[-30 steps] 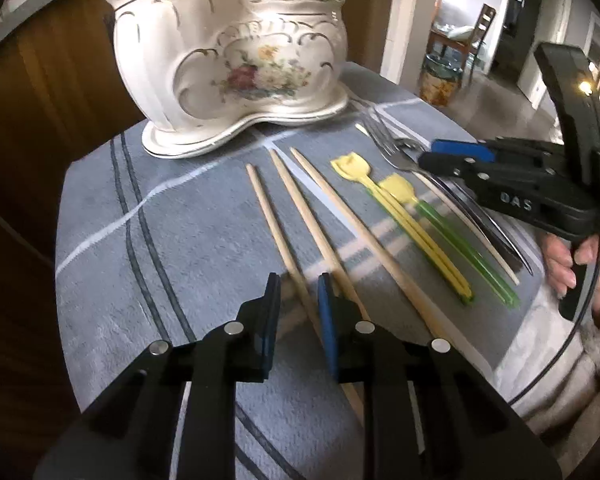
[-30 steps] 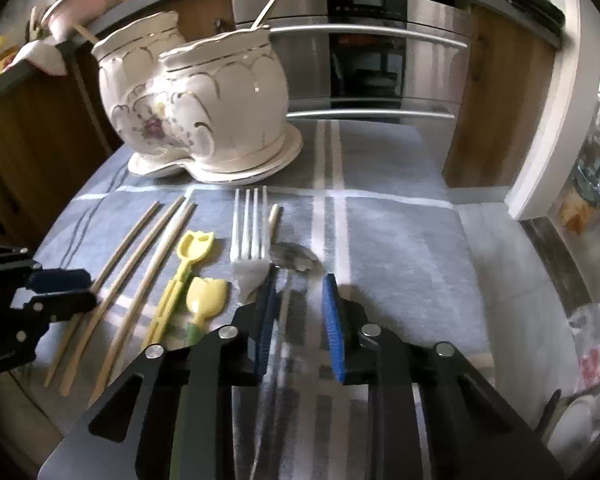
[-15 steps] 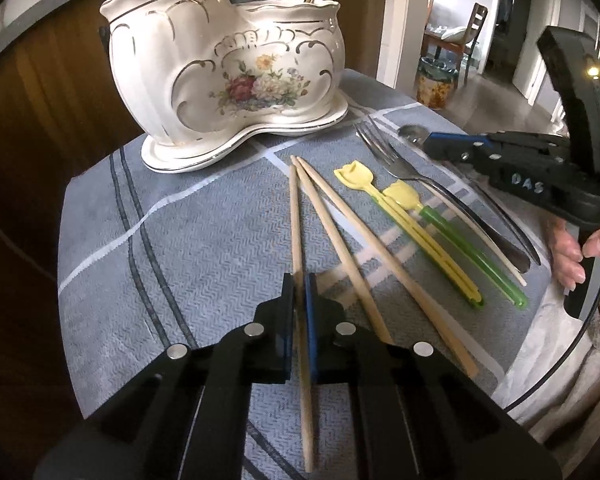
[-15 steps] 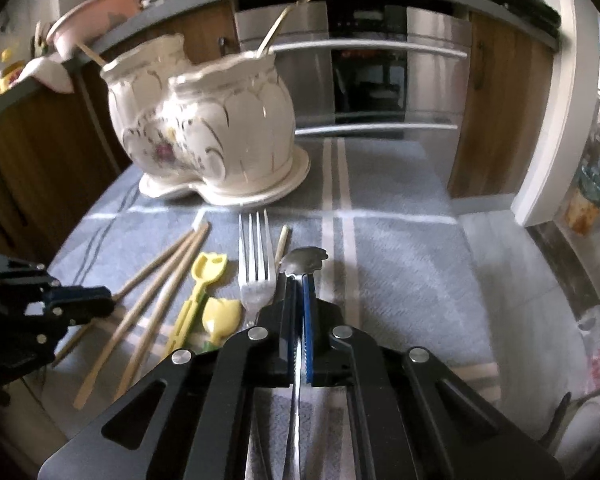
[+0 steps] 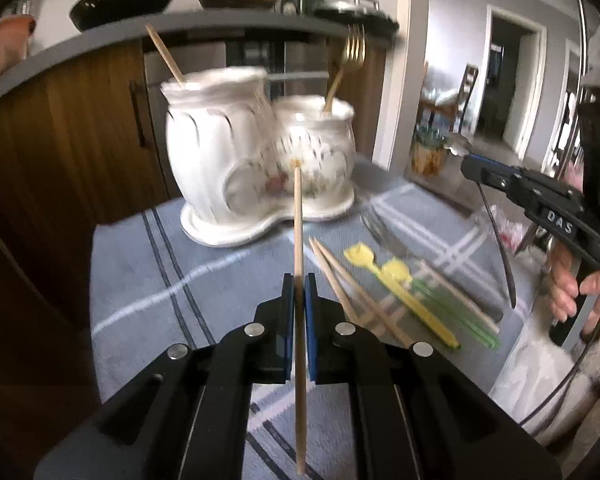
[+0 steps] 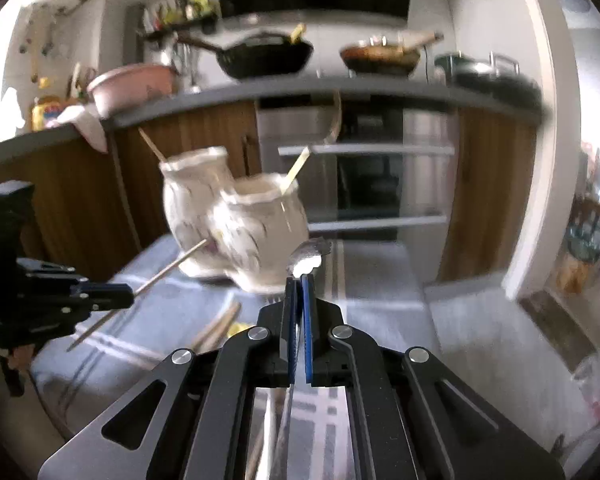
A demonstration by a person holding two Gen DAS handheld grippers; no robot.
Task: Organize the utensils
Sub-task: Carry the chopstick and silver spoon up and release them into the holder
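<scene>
Left wrist view: the left gripper has its jaws clamped on a wooden chopstick raised above the bench, pointing at the white ceramic holder. The right gripper is clamped on a spoon, also lifted.

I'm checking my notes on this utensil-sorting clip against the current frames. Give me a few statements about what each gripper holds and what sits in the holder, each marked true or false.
1. The left gripper is shut on a wooden chopstick. True.
2. The right gripper is open with nothing in it. False: it is shut on a metal spoon.
3. The ceramic holder lies tipped on its side. False: it stands upright on the cloth.
4. A gold fork stands in the holder's shorter compartment. True.
5. Two yellow-headed picks lie on the cloth. True.
</scene>
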